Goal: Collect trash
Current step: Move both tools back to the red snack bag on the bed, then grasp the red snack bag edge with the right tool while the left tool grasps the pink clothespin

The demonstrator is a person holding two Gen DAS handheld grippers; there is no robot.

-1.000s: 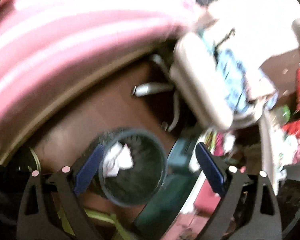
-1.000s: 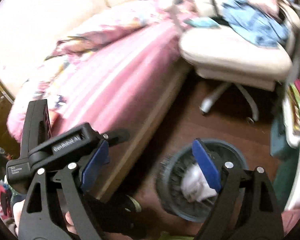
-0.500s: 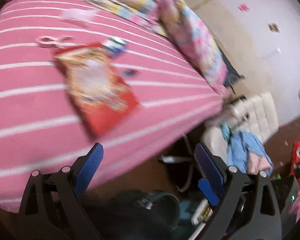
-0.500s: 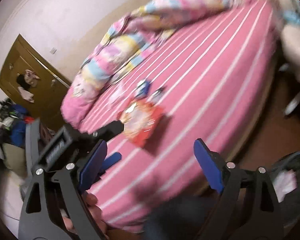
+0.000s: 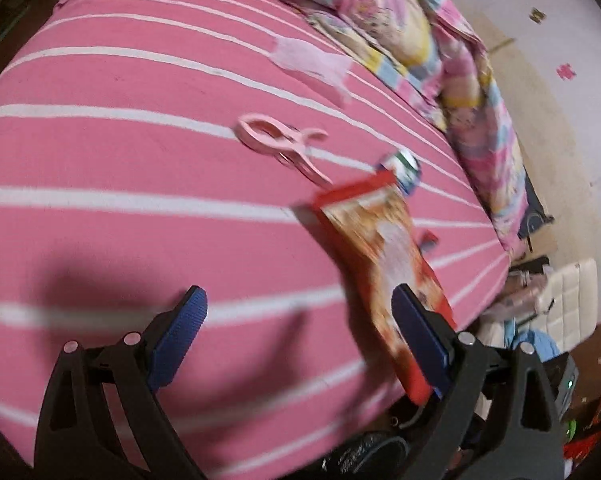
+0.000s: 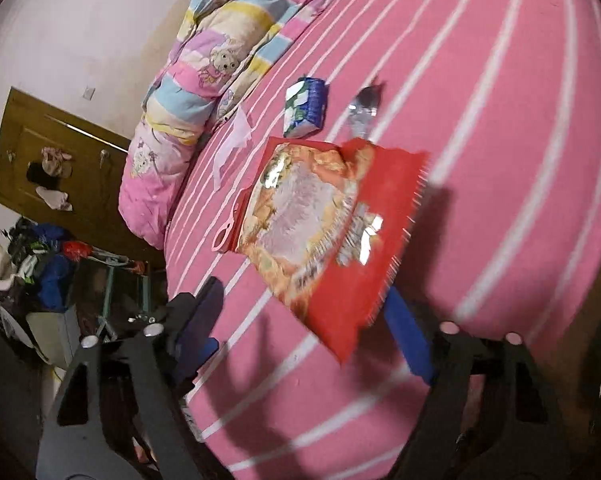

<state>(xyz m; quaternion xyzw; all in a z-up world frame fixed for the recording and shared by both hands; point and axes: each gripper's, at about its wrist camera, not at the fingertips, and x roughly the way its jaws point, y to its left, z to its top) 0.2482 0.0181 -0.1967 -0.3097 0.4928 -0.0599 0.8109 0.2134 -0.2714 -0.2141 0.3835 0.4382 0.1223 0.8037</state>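
Both views swing from bin to bed (image 5: 140,160) | snack bag (image 6: 320,224) near my right tongs (image 6: 312,328), closing, empty | left tongs (image 5: 300,336) apart, empty

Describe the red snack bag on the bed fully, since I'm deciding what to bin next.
The red snack bag is a large, flat, glossy foil-like pouch, red at the borders with an orange-and-white printed picture in the middle and a serrated edge on one end. It looks crumpled and flat, though whether it is empty cannot be told. It lies on the pink striped bedsheet near the bed's edge, partly covering a pink clip. Neither gripper touches it.
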